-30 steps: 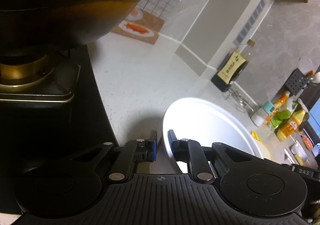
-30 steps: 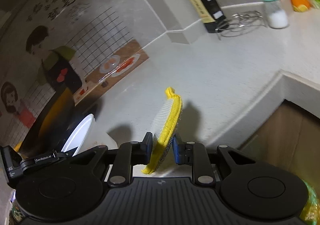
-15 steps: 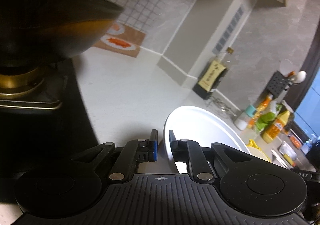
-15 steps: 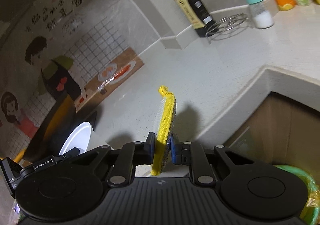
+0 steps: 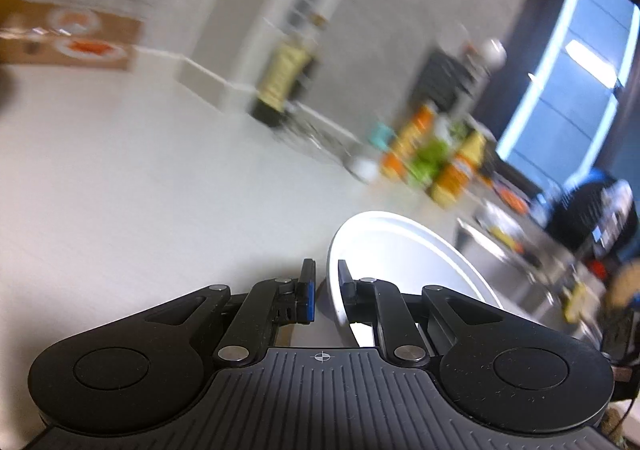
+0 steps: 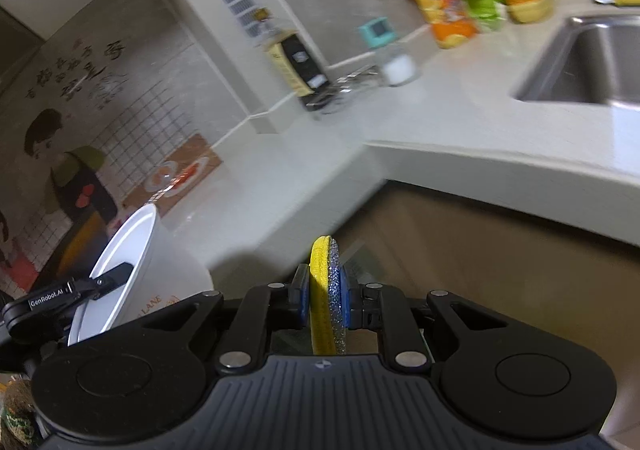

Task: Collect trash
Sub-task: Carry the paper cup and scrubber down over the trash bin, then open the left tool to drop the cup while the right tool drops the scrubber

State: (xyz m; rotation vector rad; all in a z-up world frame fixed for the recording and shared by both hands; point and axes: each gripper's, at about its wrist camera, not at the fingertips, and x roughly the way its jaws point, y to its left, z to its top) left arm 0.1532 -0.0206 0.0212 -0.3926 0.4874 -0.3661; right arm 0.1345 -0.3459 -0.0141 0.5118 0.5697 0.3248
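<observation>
A: What does the left gripper (image 5: 325,292) have?

B: A white paper bowl (image 5: 404,262), pinched by its rim. One finger sits inside the bowl, the other outside, clamped on the thin wall. In the right wrist view the same bowl (image 6: 132,262) shows at the far left, tilted, with some print low on its side.

A: And the right gripper (image 6: 324,300)?

B: Clenched on a scrubber (image 6: 326,290), yellow on one face and silver glitter on the other. It stands on edge between the blue pads, squeezed thin, its top poking up past the fingertips.

A: Where is it relative to the counter (image 6: 440,118)?

B: Off it. The scrubber hangs in front of the counter's edge, over the brown cabinet front (image 6: 500,270) below.

A: Anything standing in the way?

B: Nothing just ahead of either gripper. Farther back on the counter stands a dark bottle (image 6: 298,64) with a yellow label against the wall, a wire rack (image 6: 348,84) just beside it, then a shaker (image 6: 390,54) with a teal cap. Beyond those are orange bottles (image 6: 444,2) and something green. The sink (image 6: 592,62) is sunk into the counter at the right.

A: The left view?

B: Badly blurred. The bare counter (image 5: 140,178) stretches ahead, the same bottles (image 5: 432,154) crowd the back, and a blue window (image 5: 568,90) is at the right.
</observation>
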